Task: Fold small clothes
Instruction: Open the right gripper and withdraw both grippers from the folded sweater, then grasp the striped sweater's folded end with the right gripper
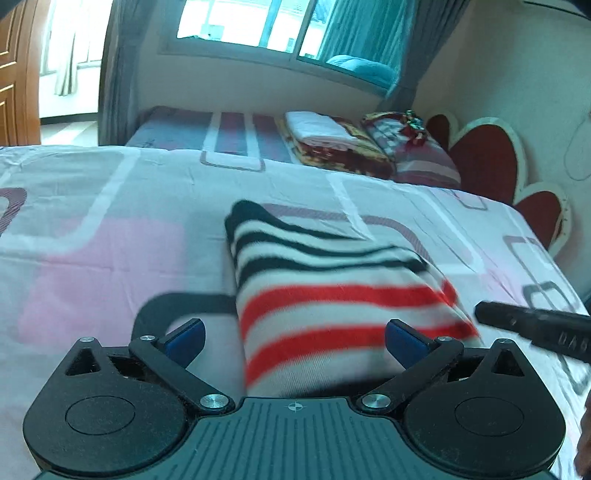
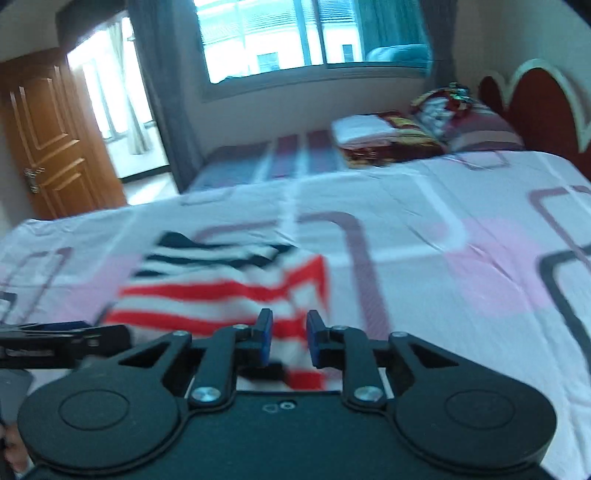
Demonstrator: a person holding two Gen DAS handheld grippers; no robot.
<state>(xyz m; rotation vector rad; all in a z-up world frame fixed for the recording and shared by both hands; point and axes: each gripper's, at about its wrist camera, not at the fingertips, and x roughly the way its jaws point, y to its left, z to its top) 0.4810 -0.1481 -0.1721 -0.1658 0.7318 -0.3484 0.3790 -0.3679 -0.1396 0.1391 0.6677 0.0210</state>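
Both grippers flank the striped garment (image 1: 332,295): left (image 1: 294,336) spread wide, right (image 2: 289,339) nearly closed, empty.

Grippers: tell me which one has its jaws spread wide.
The left gripper: its jaws stand far apart, the striped garment showing between them. The right gripper has its jaws drawn close, only a narrow gap between them.

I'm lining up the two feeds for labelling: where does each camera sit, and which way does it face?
Left wrist: on the left hand-held gripper, jaws wide, facing across the bed at the striped garment; the right hand-held gripper's tip enters at right.
Right wrist: on the right hand-held gripper, jaws narrowly apart, aimed over the garment's right edge; the left one shows at lower left.
Shared: garment, patterned bedsheet, window, folded blankets.
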